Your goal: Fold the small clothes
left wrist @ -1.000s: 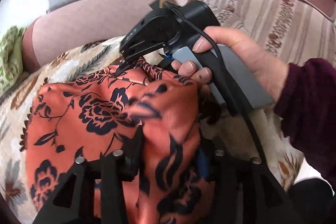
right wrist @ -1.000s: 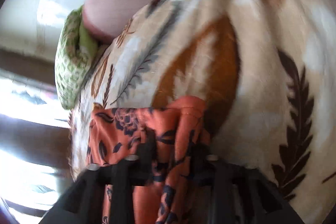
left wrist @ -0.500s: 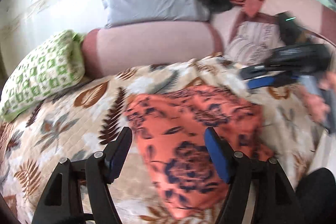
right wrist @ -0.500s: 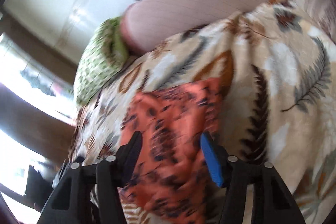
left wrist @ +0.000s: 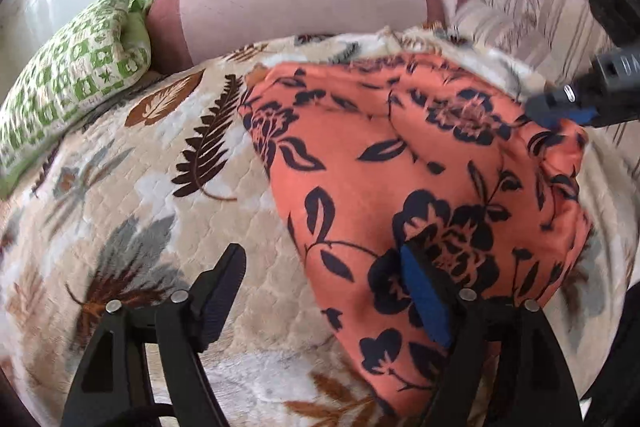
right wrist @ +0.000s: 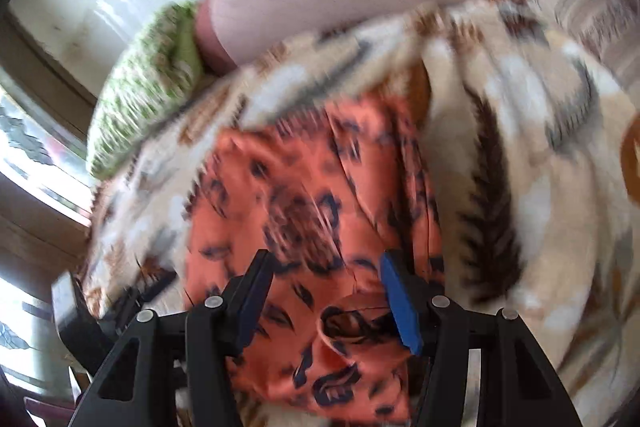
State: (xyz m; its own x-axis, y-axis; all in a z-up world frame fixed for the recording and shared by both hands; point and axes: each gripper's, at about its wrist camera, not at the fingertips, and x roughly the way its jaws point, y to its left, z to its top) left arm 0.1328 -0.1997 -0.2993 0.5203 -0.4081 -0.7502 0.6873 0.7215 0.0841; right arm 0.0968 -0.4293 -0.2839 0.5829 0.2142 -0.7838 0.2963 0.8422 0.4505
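Both hand-held grippers are hanging free over the bed, neither one gripping cloth. Starting at the left, the left gripper [left wrist: 320, 291] is spreading its jaws wider; 1 finger is hovering over the leaf-print quilt [left wrist: 132, 211] and the other over the near left edge of the orange floral garment [left wrist: 420, 179], with nothing pinched between them. That garment is lying flat on the quilt, in front of the pink bolster [left wrist: 296, 3] and to the right of the green cushion [left wrist: 76, 67], apparently already doubled over once. Further right, the right gripper [right wrist: 326, 291] is narrowing its jaws over the near end of the garment, where a loose flap is sticking up, though the pads are not yet on it. I judge a fold has just been laid; the next move calls for pinching an edge or that flap for the next fold.
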